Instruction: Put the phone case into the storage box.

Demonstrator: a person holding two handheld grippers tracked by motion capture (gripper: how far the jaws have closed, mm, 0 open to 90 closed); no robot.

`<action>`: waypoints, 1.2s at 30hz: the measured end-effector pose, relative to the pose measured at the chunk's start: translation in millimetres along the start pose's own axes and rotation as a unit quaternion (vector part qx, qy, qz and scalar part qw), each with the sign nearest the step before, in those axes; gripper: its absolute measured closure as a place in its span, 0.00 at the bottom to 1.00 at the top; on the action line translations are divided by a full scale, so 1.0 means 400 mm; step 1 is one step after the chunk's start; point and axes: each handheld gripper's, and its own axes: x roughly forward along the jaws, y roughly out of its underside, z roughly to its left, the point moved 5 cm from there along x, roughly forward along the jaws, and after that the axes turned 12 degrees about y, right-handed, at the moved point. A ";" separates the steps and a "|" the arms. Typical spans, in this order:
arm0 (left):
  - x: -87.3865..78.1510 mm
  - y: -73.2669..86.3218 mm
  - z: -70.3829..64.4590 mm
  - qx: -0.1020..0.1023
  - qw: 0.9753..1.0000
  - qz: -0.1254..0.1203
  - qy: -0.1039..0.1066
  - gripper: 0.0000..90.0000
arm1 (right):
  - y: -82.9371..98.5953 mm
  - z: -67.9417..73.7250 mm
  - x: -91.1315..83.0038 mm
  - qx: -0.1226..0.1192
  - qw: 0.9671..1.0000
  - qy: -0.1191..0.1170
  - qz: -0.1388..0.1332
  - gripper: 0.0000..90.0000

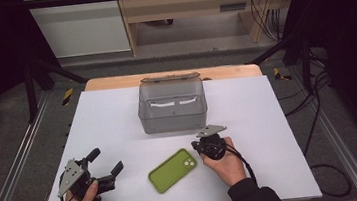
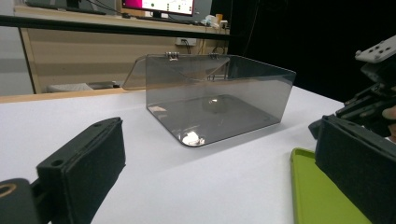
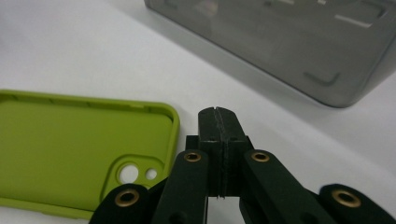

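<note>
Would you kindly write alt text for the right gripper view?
The right gripper, its two black jaws pressed shut on nothing, points at the white table beside a green phone case lying hollow side up. A smoky clear plastic box stands beyond.

Phone case [image 1: 173,170]: lime green, plain, no pattern; inside face the same green in the right gripper view [image 3: 70,149]. Box [image 1: 172,106]: smoky grey, see-through, with pale reflections on its far wall; lid same tint. Tabletop [image 1: 108,123]: white sheet, light wood strip along the far edge. Left gripper [image 1: 106,163]: black, grey plate on top; fingers [image 2: 88,163] matte black. Right gripper [image 1: 197,147]: black, grey plate; fingers [image 3: 210,126] black, brass-coloured rivets on the links. Sleeve [image 1: 252,196]: black. Cables: black.
</note>
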 end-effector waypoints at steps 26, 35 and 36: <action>0.134 0.018 -0.074 0.069 0.990 0.115 0.031 0.02 | 0.107 -0.205 -0.195 0.129 0.975 0.102 -0.150 0.10; 0.263 0.032 -0.108 0.051 0.974 0.206 0.084 0.04 | 0.123 -0.221 -0.192 0.127 0.975 0.117 -0.140 0.09; 0.266 0.035 -0.115 0.050 0.973 0.207 0.086 0.04 | 0.124 -0.221 -0.192 0.127 0.975 0.115 -0.141 0.09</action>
